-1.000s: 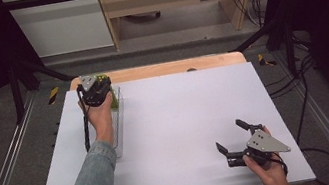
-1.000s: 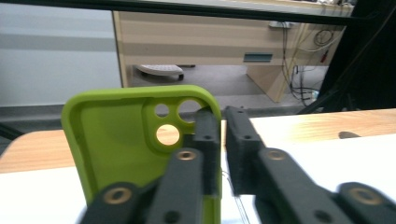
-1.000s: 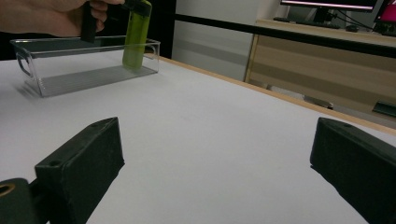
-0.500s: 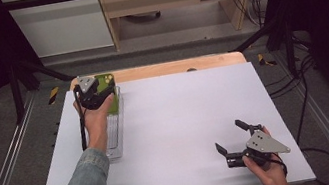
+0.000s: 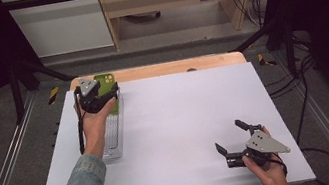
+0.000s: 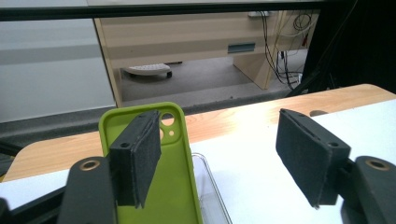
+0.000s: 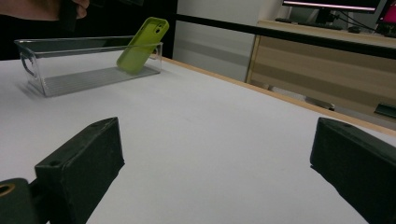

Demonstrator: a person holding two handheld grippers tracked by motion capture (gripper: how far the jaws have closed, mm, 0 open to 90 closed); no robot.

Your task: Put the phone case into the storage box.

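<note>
Green was the colour of the phone case (image 5: 109, 89), and it sat in the upper left of the high view, leaning inside the clear plastic bin (image 5: 112, 140) at its far end. Your left claw (image 5: 102, 98) hung right over it there, so your left hand was much the nearer one. Its jaws had just been opening, and they stood spread with nothing pinched; in the left gripper view the case (image 6: 159, 182) stood just behind the left pad, not squeezed by it. Your right claw (image 5: 231, 139) waited well apart in the lower right of the high view, spread wide and empty over the white table (image 5: 187, 119). In the right gripper view the case (image 7: 142, 44) showed in the upper left, tilted, its bottom down in the bin (image 7: 84, 70) and its top resting on the end wall. Its long side ran up and away along the bin, with the camera hole at the top end. I think you had let it go, and pulling the left claw straight back looked like the safe way out.
</note>
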